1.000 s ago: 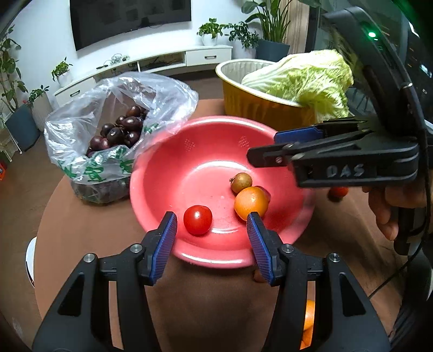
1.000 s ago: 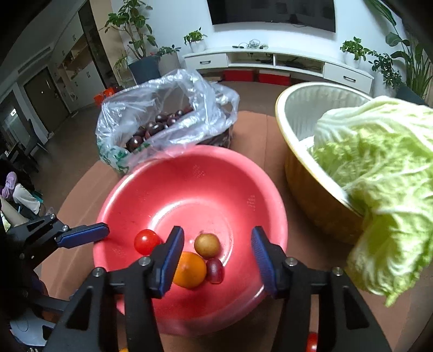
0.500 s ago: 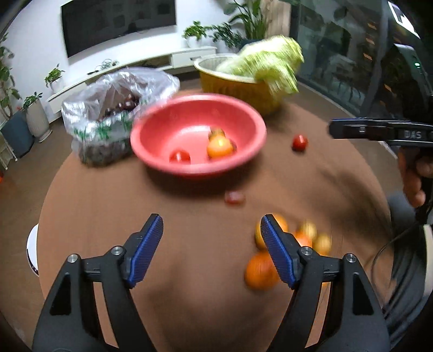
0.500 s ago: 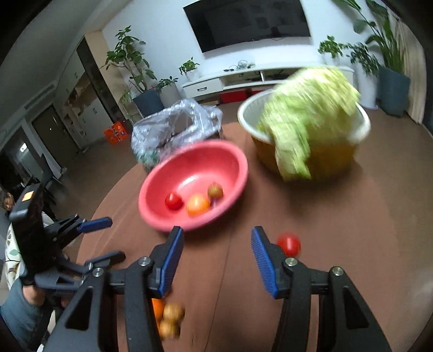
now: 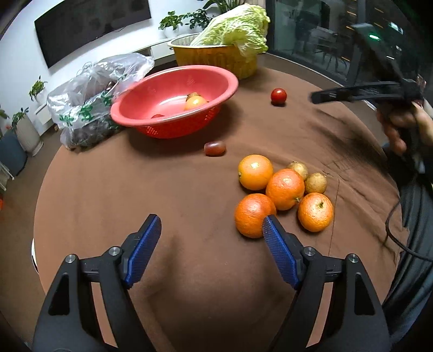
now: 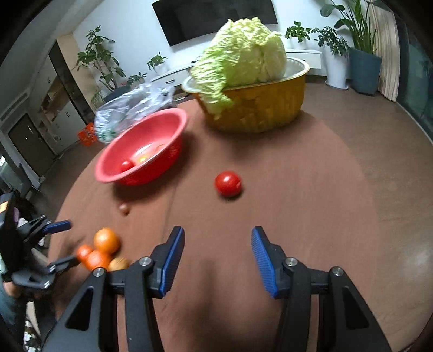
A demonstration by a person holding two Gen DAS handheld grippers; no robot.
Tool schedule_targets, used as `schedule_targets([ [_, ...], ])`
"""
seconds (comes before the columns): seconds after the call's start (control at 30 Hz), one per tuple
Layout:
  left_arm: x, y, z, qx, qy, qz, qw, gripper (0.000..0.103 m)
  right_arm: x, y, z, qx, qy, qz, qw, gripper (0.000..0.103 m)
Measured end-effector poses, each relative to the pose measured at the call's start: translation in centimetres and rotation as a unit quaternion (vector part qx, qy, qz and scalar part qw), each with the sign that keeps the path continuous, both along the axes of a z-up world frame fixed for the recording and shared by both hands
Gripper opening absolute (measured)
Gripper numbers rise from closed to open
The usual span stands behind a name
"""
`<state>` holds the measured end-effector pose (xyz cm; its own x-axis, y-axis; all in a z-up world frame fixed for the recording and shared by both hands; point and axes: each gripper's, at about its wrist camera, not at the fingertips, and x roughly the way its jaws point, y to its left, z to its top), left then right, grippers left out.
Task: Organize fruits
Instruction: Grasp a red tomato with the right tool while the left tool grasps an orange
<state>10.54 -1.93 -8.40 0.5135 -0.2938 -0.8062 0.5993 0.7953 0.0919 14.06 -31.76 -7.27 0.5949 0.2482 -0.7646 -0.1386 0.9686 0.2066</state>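
Left wrist view: left hand-held gripper spread wide, holding nothing, above the brown desk; cluster of oranges at 1 o'clock, one touching its right finger in the view. Right wrist view: right hand-held gripper equally wide and unloaded, tomato at 12 o'clock, red bowl with fruit at 11 o'clock.

We look across a round worktop covered in brown cloth toward a white wall carrying a dark television. Below it runs a low white cabinet, flanked by potted plants. A brown floor spreads beyond, cupboards stand left, and a curtain hangs right.
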Motion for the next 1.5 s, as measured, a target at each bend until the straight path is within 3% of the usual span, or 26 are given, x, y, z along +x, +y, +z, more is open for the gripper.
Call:
schedule_targets([
  [0.4,0.4,-0.1,-0.8,-0.001,0.013,-0.021,0.9997,0.077,5.8,1.9,-2.0,-0.050,0.017,0.041,0.998,0.054],
  [0.6,0.7,-0.5,-1.5,-0.001,0.016,-0.032,0.9993,0.076,6.4,2.7,-3.0,-0.070,0.028,0.049,0.996,0.039],
  [0.77,1.1,-1.0,-1.7,-0.006,0.008,-0.038,0.9992,0.075,6.1,2.2,-2.8,-0.057,0.031,0.045,0.997,0.034],
  [0.87,1.5,-1.3,-1.7,-0.011,0.010,-0.048,0.9987,0.067,5.3,2.5,-2.4,-0.049,0.026,0.051,0.997,0.034],
  [1.1,1.8,-2.1,-1.8,-0.007,0.005,-0.069,0.9976,0.066,2.7,3.5,-1.4,-0.013,0.023,0.072,0.997,0.034],
  [1.3,1.8,-2.7,-1.9,-0.021,0.018,-0.089,0.9956,0.038,1.2,4.6,-0.9,-0.003,0.022,0.088,0.996,0.034],
  [1.5,1.6,-3.0,-2.0,-0.020,0.019,-0.097,0.9949,0.033,0.8,5.1,-0.6,0.001,0.022,0.090,0.996,0.034],
])
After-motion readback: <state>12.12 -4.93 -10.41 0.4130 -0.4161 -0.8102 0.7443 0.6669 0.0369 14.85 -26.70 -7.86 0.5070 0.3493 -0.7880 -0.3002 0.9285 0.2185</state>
